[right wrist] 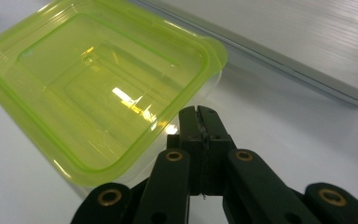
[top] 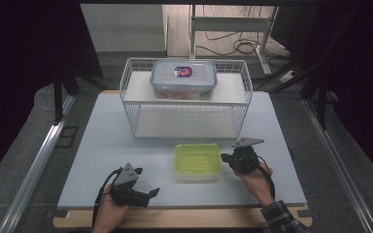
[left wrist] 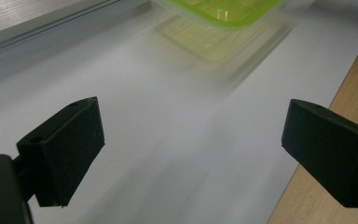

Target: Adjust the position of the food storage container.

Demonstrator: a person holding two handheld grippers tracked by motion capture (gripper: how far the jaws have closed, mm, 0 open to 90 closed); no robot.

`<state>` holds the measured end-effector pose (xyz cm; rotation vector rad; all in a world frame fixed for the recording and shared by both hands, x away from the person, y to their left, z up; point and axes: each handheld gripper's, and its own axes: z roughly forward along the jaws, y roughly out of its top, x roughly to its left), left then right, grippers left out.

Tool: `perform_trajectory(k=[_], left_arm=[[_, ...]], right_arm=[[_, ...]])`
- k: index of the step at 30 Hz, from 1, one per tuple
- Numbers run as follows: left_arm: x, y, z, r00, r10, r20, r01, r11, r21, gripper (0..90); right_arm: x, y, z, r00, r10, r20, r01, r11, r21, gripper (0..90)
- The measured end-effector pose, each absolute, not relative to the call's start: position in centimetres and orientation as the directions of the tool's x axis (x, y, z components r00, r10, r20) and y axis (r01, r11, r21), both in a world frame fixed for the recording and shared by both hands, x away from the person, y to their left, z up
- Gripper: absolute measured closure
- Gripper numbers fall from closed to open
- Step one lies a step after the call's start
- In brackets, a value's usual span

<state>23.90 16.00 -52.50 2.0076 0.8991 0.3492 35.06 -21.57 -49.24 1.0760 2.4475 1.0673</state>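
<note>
A clear box with a lime-green lid (top: 197, 159) lies on the white table, just in front of the wire rack. My right gripper (top: 227, 159) is at the box's right edge. In the right gripper view its jaws (right wrist: 199, 114) are pressed together at the rim of the green lid (right wrist: 93, 79) and seem to pinch it. My left gripper (top: 146, 181) rests near the table's front edge, left of the box, pointing toward it. Its jaws stand wide apart over bare table (left wrist: 191, 140), and the green-lidded box (left wrist: 219, 14) looks blurred beyond them.
A white wire rack (top: 126, 82) with two shelves stands at the back of the table. A clear box with a blue-rimmed lid (top: 183, 80) and orange contents sits on its top shelf. The table's wooden front edge (left wrist: 349, 93) runs close to my left gripper.
</note>
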Motion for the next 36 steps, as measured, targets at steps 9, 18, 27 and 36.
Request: perform_trajectory(k=[9,18,27,36], left_arm=[[23.9,16.1,-52.5,0.697,0.711,-0.09,0.465,-0.353,0.811,5.7],[23.8,16.3,-52.4,0.69,0.717,-0.095,0.483,-0.359,0.798,6.1],[23.8,16.4,-52.4,0.687,0.72,-0.096,0.488,-0.359,0.796,6.1],[23.7,16.6,-52.3,0.685,0.723,-0.092,0.485,-0.359,0.797,6.1]], right_arm=[[34.7,-20.3,-49.4,-0.718,0.696,0.027,0.502,0.49,0.713,85.6],[33.8,-21.7,-48.3,-0.7,0.714,0.014,0.477,0.453,0.753,69.9],[32.2,-22.7,-47.5,-0.71,0.704,0.029,0.455,0.427,0.782,47.8],[30.5,-22.6,-48.0,-0.752,0.658,0.046,0.429,0.436,0.791,24.8]])
